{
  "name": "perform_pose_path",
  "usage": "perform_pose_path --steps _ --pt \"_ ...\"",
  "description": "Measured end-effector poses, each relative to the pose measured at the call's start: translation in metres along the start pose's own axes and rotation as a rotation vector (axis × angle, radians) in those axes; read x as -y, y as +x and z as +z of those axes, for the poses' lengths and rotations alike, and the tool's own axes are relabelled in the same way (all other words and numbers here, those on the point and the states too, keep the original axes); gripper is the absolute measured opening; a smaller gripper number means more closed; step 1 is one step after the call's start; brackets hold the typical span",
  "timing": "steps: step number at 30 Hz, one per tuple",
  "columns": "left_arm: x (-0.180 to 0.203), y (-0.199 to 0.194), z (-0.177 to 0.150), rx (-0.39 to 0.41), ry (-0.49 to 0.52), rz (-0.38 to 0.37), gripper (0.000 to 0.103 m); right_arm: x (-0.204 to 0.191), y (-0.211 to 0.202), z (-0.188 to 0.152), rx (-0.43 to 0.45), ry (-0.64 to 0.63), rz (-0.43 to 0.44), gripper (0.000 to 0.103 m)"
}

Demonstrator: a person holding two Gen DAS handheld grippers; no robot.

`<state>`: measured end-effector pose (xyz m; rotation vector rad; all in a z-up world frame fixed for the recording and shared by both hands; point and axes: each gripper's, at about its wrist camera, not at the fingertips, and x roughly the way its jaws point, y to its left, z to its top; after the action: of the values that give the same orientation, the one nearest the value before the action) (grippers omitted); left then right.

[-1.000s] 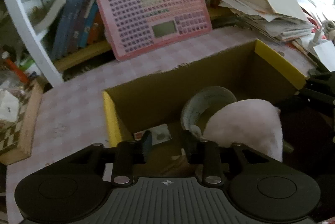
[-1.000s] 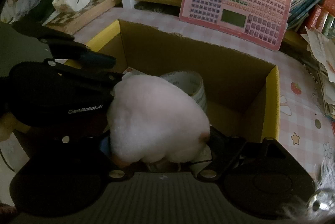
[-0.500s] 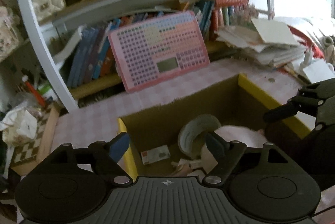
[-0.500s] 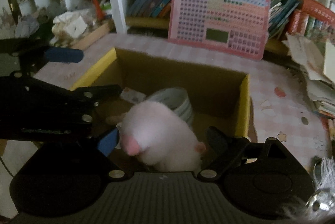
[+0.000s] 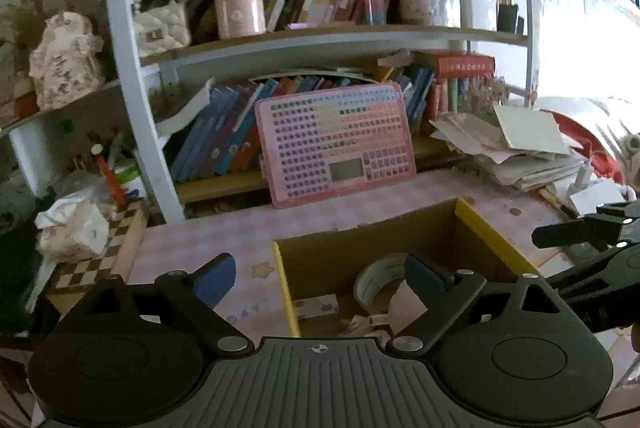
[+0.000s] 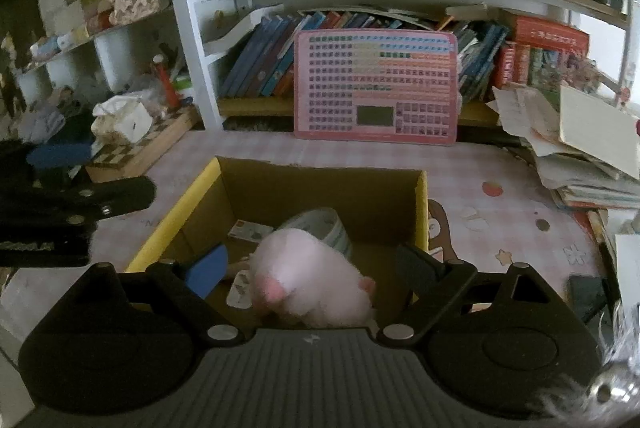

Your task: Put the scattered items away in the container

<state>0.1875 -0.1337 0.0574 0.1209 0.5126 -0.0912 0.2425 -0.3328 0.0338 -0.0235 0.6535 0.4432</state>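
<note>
**Both grippers released above the box**

Only the right wrist view shows the fluffy pink plush toy (image 6: 316, 284) lying inside the cardboard box (image 6: 320, 188), against a roll of tape (image 6: 332, 228); from the left wrist view the plush is hidden, though the tape roll and a small card (image 5: 316, 306) on the box floor show. The left gripper (image 5: 316, 276) tilts downward over the box's yellow-edged corner, its jaws opening with nothing between them. The right gripper (image 6: 312, 268) angles down at the box, jaws spread wide, pads clear of the plush. The box stands on a pink checked surface (image 6: 500, 212).
</note>
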Motion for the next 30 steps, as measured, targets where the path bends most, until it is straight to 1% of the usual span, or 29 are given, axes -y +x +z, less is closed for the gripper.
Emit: perform_pose_path --steps 7,12,21,24,30 --pt "-0.011 -0.027 -0.018 0.006 -0.025 -0.010 0.096 -0.016 -0.022 -0.017 0.007 0.021 -0.051 0.092" --pt "-0.020 -0.046 -0.032 0.010 -0.016 -0.012 0.096 -0.028 -0.035 -0.032 0.015 0.053 -0.088 0.092" --pt "-0.045 -0.087 -0.064 -0.005 -0.053 -0.016 0.096 -0.068 -0.065 -0.061 0.045 0.077 -0.143 0.092" --pt "-0.053 -0.099 -0.077 -0.019 -0.073 -0.014 0.096 -0.080 -0.073 -0.073 0.035 0.088 -0.152 0.092" --pt "-0.066 -0.116 -0.105 -0.073 -0.101 0.014 0.096 -0.106 -0.085 -0.096 0.007 0.086 -0.153 0.093"
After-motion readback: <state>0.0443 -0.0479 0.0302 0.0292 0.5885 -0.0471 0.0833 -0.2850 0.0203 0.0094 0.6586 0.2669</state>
